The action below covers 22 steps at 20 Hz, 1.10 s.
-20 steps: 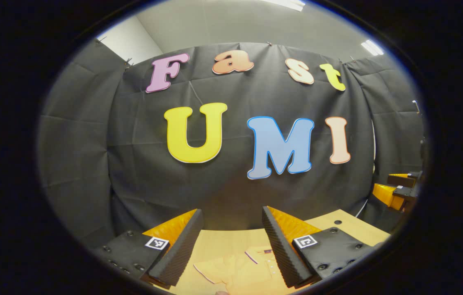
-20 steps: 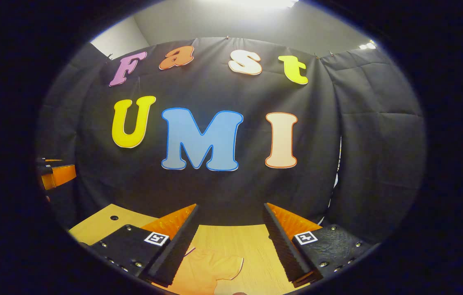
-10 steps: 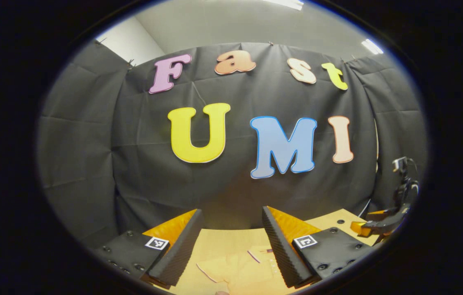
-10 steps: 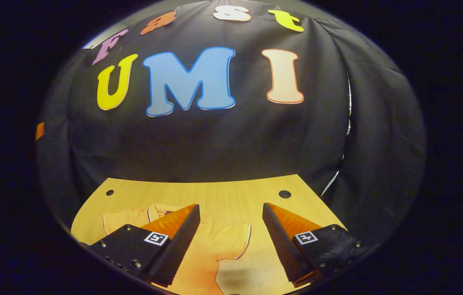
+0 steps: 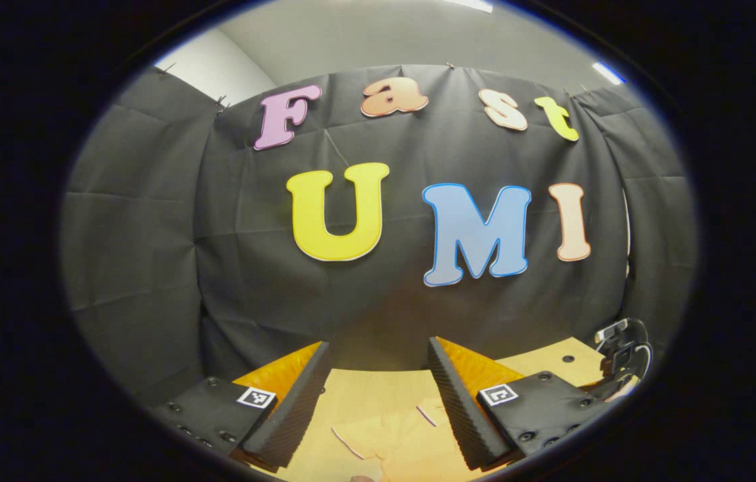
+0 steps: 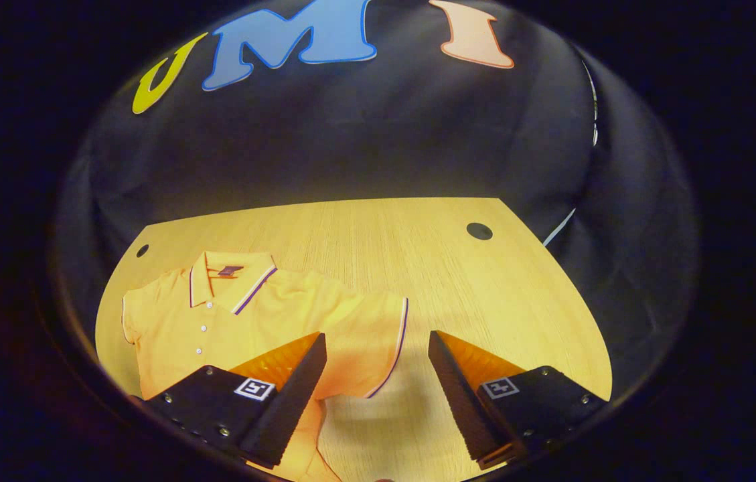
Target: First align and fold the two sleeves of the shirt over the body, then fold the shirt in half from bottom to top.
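Two tools, both with fingers apart, gripping nothing: right tool [image 6: 378, 375] hovers over the shirt [image 6: 244, 321] sleeve, left tool [image 5: 378, 395] above the shirt's collar side; shirt lies flat, unfolded, on the wooden surface [image 6: 418, 254]

Yellow polo shirt [image 6: 264, 321], purple-trimmed collar and sleeves, spread flat, unfolded, on table

Wooden table [image 6: 418, 254], yellow polo shirt [image 6: 264, 321] apparently flat on it

shirt [image 6: 244, 321] hem cut off below, right gripper [image 5: 622, 365] partly cut off at edge
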Motion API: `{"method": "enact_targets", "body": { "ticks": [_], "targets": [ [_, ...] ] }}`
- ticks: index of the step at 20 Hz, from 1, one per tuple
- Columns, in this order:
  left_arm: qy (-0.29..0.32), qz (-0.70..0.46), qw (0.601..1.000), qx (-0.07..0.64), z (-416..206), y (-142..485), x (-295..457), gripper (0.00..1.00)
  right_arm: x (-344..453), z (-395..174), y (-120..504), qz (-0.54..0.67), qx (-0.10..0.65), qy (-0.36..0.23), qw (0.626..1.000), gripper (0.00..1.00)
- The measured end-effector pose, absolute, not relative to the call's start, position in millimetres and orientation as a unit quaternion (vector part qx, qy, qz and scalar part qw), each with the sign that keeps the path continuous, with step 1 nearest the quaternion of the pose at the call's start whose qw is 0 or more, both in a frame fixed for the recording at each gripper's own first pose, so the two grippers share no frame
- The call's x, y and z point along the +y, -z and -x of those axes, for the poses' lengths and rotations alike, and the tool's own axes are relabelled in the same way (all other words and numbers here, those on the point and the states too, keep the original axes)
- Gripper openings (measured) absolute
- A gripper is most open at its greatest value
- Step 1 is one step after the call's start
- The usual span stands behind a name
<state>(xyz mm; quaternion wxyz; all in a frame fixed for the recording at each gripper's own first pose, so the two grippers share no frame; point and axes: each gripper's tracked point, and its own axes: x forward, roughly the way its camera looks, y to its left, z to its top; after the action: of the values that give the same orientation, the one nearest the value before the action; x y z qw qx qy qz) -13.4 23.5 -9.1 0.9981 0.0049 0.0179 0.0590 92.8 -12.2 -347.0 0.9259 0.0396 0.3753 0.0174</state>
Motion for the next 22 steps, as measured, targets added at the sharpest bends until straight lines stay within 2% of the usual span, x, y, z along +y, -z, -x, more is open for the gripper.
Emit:
{"method": "enact_targets", "body": {
  "ticks": [6,7,8,9,10,12,13,14,15,22],
  "targets": [
    [-0.07,-0.001,0.997,0.028,15.5,14.4,35.1,0.94,-17.4,-93.5,394.4,-0.071,0.429,0.005,0.9,0.96],
    [-0.071,0.0,0.997,0.029,14.5,15.8,37.0,0.94,-16.8,-95.6,398.1,-0.071,0.434,0.008,0.898,0.85],
    [-0.073,0.001,0.997,0.03,14.2,16.0,39.9,0.94,-16.6,-96.6,402.0,-0.073,0.438,0.008,0.896,0.8],
    [-0.074,0.003,0.997,0.032,14.2,17.2,41.7,0.94,-15.8,-98.4,405.5,-0.077,0.442,0.01,0.894,0.67],
    [-0.075,0.005,0.997,0.034,13.1,19.3,42.3,0.94,-11.9,-98.2,409.3,-0.085,0.448,0.006,0.89,0.6],
    [-0.077,0.005,0.996,0.037,12.1,22.2,45.2,0.94,-16.1,-97.3,415.9,-0.082,0.459,0.015,0.885,0.5],
    [-0.078,0.003,0.996,0.038,11.4,23.5,46.2,0.95,-16.0,-97.5,415.5,-0.083,0.46,0.018,0.884,0.27],
    [-0.079,0.002,0.996,0.039,12.4,23.3,47.0,0.95,-15.3,-98.1,415.0,-0.085,0.459,0.024,0.884,0.17],
    [-0.079,0.002,0.996,0.039,12.6,23.1,46.9,0.95,-13.8,-98.0,416.1,-0.089,0.466,0.024,0.88,0.01],
    [-0.078,0.003,0.996,0.037,11.5,22.0,44.8,0.95,-8.6,-99.5,401.1,-0.087,0.463,-0.001,0.882,0.0]
  ]
}}
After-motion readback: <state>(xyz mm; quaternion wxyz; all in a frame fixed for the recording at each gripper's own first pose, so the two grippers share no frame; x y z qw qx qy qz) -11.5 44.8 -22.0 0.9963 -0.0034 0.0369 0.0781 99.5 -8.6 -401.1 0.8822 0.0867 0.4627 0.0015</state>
